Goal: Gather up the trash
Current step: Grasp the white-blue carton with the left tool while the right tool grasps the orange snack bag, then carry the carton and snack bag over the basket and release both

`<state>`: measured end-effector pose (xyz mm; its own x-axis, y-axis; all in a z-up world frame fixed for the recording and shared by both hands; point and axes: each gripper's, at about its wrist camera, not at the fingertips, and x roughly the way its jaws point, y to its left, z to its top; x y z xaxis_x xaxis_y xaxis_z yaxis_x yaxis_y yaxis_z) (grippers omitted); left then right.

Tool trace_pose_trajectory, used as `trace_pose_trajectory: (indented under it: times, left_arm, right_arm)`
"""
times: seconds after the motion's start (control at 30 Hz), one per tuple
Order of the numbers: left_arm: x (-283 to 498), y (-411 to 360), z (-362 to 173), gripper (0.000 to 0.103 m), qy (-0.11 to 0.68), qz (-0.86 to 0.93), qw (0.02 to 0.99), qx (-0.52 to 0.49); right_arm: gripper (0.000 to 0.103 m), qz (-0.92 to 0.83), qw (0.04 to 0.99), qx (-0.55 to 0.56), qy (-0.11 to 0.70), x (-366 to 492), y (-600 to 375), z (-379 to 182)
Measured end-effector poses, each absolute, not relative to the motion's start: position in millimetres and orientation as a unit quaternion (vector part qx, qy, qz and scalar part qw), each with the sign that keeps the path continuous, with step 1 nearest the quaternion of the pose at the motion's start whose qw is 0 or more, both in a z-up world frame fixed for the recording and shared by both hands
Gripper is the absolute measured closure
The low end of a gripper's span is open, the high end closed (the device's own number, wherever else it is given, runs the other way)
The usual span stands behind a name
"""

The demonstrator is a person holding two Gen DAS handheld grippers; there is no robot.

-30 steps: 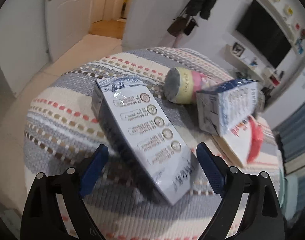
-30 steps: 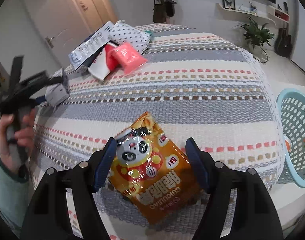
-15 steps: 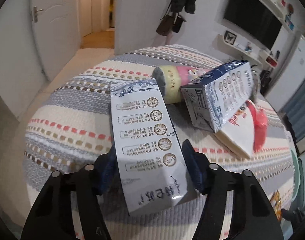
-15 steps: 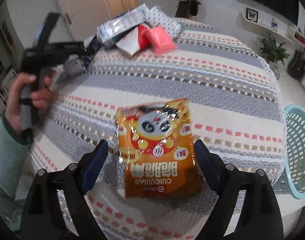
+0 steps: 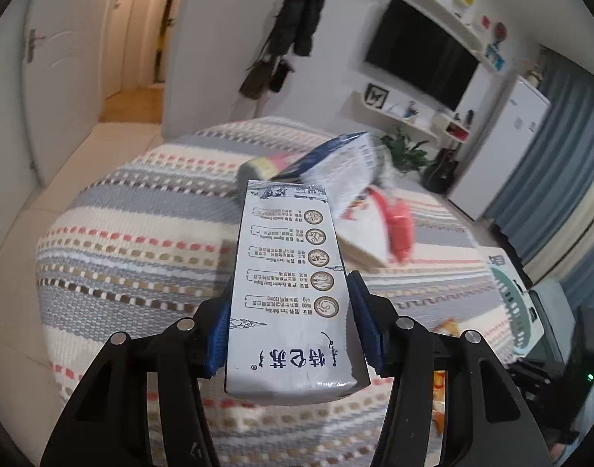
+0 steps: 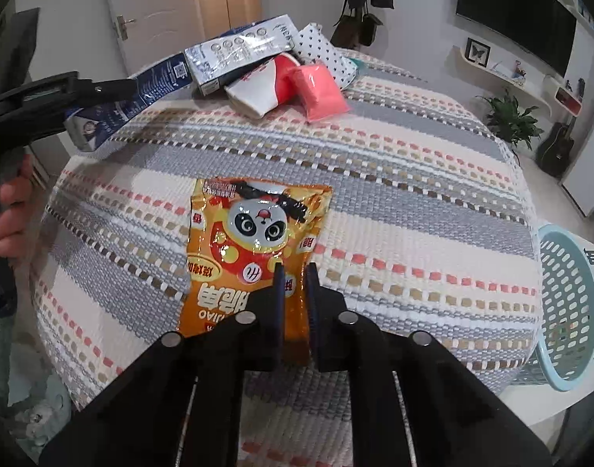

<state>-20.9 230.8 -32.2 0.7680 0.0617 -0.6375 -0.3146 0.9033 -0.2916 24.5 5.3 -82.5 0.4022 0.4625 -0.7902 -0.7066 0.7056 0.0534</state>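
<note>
We have the carton [image 5: 289, 295] between the closing left jaws, lifted off the bed's [image 6: 413, 179] far corner: light, stiff. Right jaws pinch the bag [image 6: 254, 241] near the near edge: crinkly, slippery.

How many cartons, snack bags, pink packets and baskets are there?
Carton: 2
Snack bag: 1
Pink packet: 1
Basket: 1
Total: 5
</note>
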Motion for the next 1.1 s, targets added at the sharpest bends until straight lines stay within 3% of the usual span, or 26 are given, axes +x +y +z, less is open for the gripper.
trace_pose_trajectory:
  times: [0.53, 1.1]
  left_arm:
    - [27, 132, 29, 0.051, 0.29, 0.002, 0.95, -0.12]
    - [130, -15, 50, 0.051, 0.29, -0.152, 0.944, -0.045]
  right_arm:
    - [0.099, 0.307, 0.878, -0.071, 0.36, 57, -62, -27]
    - [0.099, 0.145, 0.934, 0.032, 0.326, 125, -220, 2]
